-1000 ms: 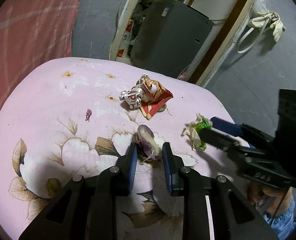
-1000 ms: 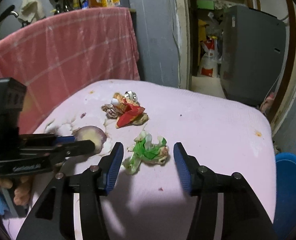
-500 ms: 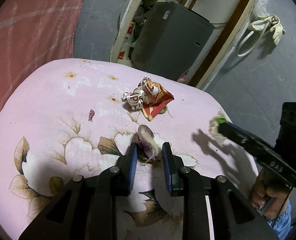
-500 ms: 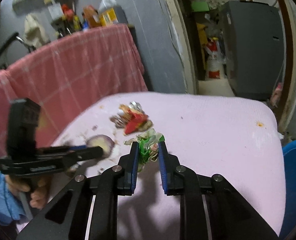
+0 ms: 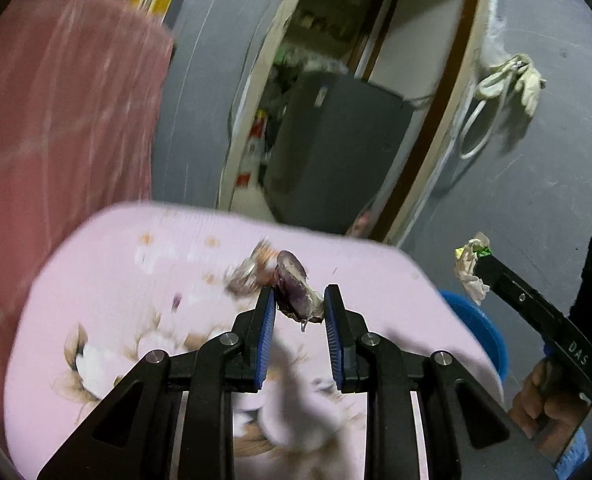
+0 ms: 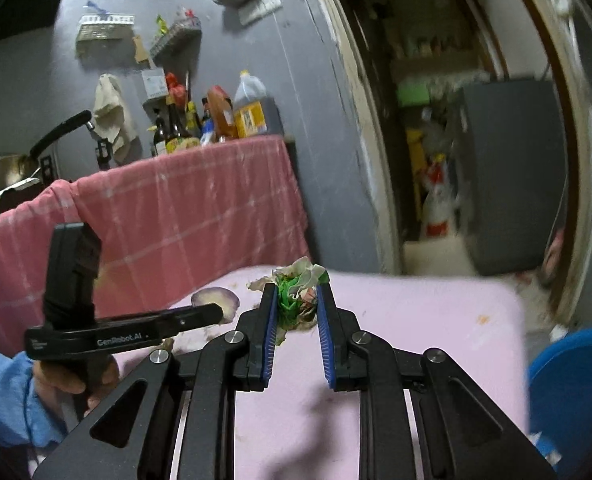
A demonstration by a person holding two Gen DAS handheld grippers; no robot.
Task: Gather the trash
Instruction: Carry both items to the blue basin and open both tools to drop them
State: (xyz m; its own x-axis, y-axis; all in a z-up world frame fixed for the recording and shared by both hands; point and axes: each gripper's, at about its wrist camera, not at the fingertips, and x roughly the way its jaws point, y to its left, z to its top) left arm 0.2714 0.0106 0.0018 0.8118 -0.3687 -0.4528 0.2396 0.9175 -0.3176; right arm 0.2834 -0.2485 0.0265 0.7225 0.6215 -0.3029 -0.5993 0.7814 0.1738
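You are carrying two pieces: the left gripper fingers are clenching the onion peel, the right gripper fingers the green wrapper, both above the counter. The foil wrapper is remaining; the blue bin is waiting.

Two grippers; two held scraps; one blue bin; one table.
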